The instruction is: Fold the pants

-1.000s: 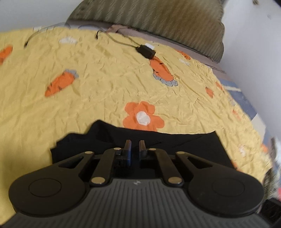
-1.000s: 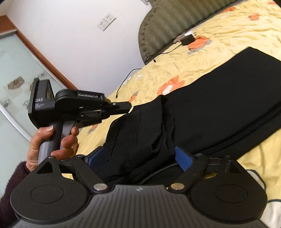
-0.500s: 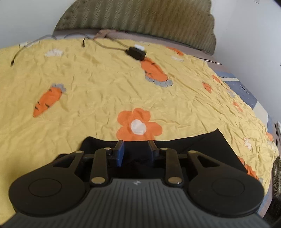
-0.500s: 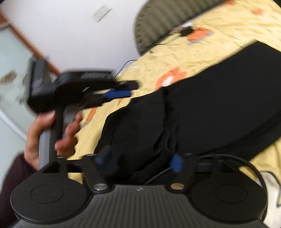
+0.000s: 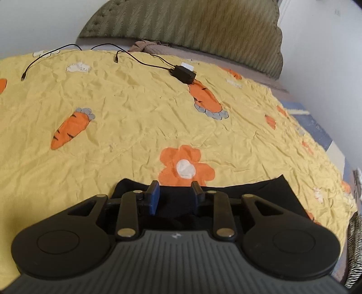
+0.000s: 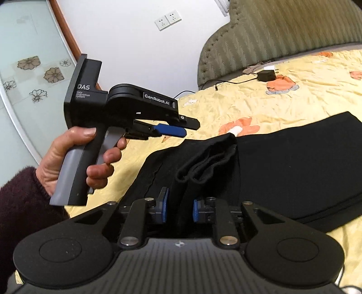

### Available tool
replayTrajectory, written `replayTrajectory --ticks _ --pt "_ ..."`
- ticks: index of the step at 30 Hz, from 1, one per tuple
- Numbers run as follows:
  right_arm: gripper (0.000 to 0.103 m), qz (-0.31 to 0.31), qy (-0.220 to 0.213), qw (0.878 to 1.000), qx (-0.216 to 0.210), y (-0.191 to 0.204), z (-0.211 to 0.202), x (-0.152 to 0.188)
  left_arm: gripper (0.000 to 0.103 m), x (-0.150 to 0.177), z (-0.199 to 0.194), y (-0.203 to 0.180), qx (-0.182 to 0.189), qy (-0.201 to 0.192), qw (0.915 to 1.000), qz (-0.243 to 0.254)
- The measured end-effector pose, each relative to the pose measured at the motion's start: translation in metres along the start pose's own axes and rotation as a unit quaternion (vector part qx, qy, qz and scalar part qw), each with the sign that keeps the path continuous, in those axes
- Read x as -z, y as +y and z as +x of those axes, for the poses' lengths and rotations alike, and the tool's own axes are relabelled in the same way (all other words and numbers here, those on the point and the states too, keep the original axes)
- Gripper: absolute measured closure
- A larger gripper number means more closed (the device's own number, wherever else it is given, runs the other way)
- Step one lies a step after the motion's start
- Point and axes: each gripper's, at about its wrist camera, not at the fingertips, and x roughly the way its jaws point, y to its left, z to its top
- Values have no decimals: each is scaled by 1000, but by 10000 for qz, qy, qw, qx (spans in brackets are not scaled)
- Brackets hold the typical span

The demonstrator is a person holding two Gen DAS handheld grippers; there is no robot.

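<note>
Item: black knit fabric pants [image 6: 294, 171], lying on a bed covered by a wrinkled yellow sheet printed with orange carrots and flowers [image 5: 140, 117]. Position: flat, already doubled into a broad band; in the right wrist view the long axis runs from the lower left, by the camera, up toward the right edge of the frame. A bunched end with a rolled hem [image 6: 210, 158] sits on top of the band near its left part, pointing up toward an orange flower print [image 6: 239, 127].

Left gripper [image 5: 175, 195]: fingers spread, nothing between them; the blue pad [image 5: 154, 196] faces inward. It hovers just over the near edge of the pants [image 5: 260, 192], which cross the left wrist view side to side. Seen from the right wrist camera, the left gripper [image 6: 178, 127] is held in the air above the sheet, left of the pants, by a bare hand [image 6: 74, 158] in a dark maroon sleeve.

Right gripper [image 6: 179, 208]: fingers apart, a fold of the black fabric standing between them; whether the pads touch it cannot be told.

Other contents: black power adapter with cable [image 5: 183, 73] on the sheet near an olive padded headboard [image 5: 192, 27]; white double wall socket [image 6: 168, 20]; frosted glass panel with flower pattern [image 6: 27, 74].
</note>
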Motion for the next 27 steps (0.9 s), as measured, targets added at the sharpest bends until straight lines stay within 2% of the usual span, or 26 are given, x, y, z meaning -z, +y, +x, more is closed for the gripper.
replayTrajectory --ticks 2,4,8,12,15,17,20,24,27 --pt "84 -9 -13 10000 -16 1 -6 2 75 -4 4 -7 111 150 9997 129" --pt "84 -86 -25 10000 38 3 -8 5 73 -7 8 -15 408 397 9981 233" --pt "84 -216 -118 9997 7 7 -14 -3 69 -8 -3 -22 367 39 9991 185" --pt "84 -811 -385 9960 -34 26 -19 -20 67 -7 -9 -11 215 -121 9997 -88" --pt "84 -1351 -626 9888 -8 37 -25 -31 67 -6 -13 -1 165 -245 9991 -291" --pt "84 -1652 -791 9829 185 38 -30 -35 65 -6 -16 1 207 -287 9988 -343" --pt "84 -1642 -894 9804 625 19 -38 -40 63 -5 -15 -5 242 -309 9988 -301" --pt "84 -1020 -971 9807 1358 -34 -57 -41 61 0 -11 -21 293 -392 9988 -101" --pt "84 -502 -677 9819 1699 -78 -58 -35 58 6 -2 -33 300 -328 9990 61"
